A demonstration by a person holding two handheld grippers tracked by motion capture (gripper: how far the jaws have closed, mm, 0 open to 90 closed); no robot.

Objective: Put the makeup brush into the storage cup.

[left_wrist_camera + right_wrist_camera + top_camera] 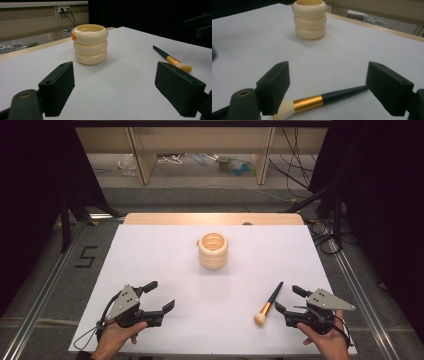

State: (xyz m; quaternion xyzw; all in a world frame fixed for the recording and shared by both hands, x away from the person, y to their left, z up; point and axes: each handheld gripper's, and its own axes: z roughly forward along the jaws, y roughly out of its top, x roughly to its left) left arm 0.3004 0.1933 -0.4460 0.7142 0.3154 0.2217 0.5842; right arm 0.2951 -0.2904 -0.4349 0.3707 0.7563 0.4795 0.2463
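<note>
At the near edge of the white table top (165,265), the left gripper (159,296) is held in the person's left hand (116,337), its two black jaws spread wide with nothing between them; in the left gripper view the jaws stand apart over bare white surface. At the near right, the right gripper (288,299) is held in the right hand (326,340), jaws likewise spread apart and not pressing on anything. The makeup brush (268,303) lies flat on the table just beside the right gripper, on its left in the high view. In the right gripper view the brush (322,101) lies crosswise between and below the two jaws, with no pad closing on it; whether a jaw touches it cannot be told. The brush has a pale cream bristle head at the near end, a shiny gold ferrule next to it, and a slim dark handle tapering away from the person. Farther off, near the middle of the table and well apart from both grippers, stands a cream holder (213,250), upright, open at the top, shaped as three stacked rounded rings. The left gripper view shows a small orange tab (73,36) at its upper rim.
</note>
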